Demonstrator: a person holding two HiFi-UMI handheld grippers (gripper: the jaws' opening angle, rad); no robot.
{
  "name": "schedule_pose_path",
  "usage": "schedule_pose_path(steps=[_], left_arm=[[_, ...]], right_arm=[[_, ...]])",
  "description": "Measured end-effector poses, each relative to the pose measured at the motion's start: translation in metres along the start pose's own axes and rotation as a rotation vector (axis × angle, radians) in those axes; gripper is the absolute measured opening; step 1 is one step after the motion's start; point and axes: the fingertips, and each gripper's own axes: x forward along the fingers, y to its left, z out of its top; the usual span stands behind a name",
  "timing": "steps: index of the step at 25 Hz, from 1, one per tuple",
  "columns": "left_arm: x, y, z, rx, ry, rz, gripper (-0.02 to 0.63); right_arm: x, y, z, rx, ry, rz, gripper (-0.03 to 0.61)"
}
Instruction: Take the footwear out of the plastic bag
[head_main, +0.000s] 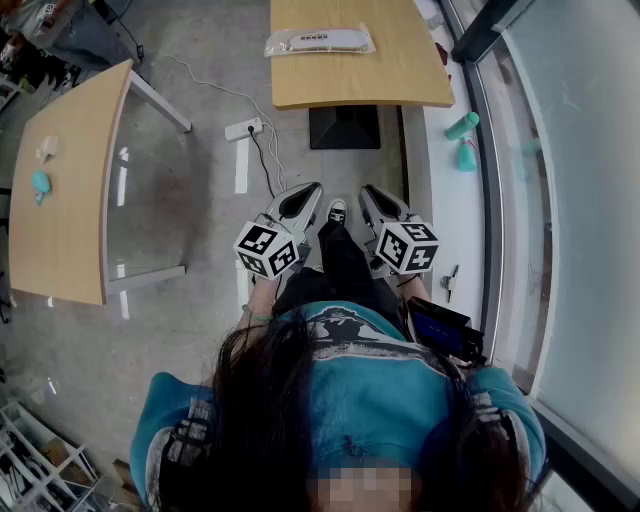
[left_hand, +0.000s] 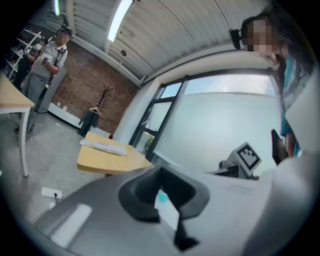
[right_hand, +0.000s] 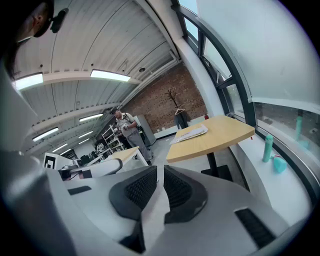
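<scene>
A clear plastic bag (head_main: 318, 41) with light footwear inside lies on the wooden table (head_main: 400, 75) ahead of me. The same bag (left_hand: 105, 147) shows small on that table in the left gripper view, and the bag (right_hand: 189, 133) also shows in the right gripper view. Both grippers hang side by side at chest height, well short of the table. My left gripper (head_main: 307, 191) is shut with nothing in it (left_hand: 161, 172). My right gripper (head_main: 368, 192) stands open by a narrow slit, empty (right_hand: 161, 172).
A second wooden table (head_main: 70, 180) stands to the left with small teal things on it. A power strip (head_main: 244, 129) and cable lie on the floor. Teal bottles (head_main: 462, 125) sit on the window sill at right. A person (right_hand: 127, 131) stands far back.
</scene>
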Motion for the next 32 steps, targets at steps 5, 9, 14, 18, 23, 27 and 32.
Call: schedule_pose_path(steps=[5, 9, 14, 18, 23, 27, 32], left_arm=[[0.047, 0.031, 0.018, 0.016, 0.011, 0.000, 0.003], [0.103, 0.065, 0.047, 0.041, 0.015, 0.009, 0.003], [0.165, 0.093, 0.081, 0.107, 0.023, 0.007, 0.003], [0.196, 0.113, 0.095, 0.050, -0.007, 0.016, 0.003], [0.203, 0.132, 0.090, 0.028, 0.023, 0.059, 0.003], [0.209, 0.157, 0.090, -0.001, 0.031, 0.094, 0.003], [0.223, 0.188, 0.089, -0.033, 0.048, 0.113, 0.005]], right_arm=[[0.045, -0.028, 0.036, 0.015, -0.019, 0.016, 0.048], [0.098, -0.059, 0.078, 0.021, -0.031, 0.040, 0.048], [0.149, -0.087, 0.128, 0.012, -0.043, 0.076, 0.048], [0.174, -0.106, 0.153, -0.004, -0.045, 0.088, 0.048], [0.197, -0.120, 0.156, 0.024, -0.002, 0.097, 0.048], [0.215, -0.128, 0.156, 0.042, 0.025, 0.097, 0.048], [0.240, -0.139, 0.153, 0.063, 0.069, 0.081, 0.048]])
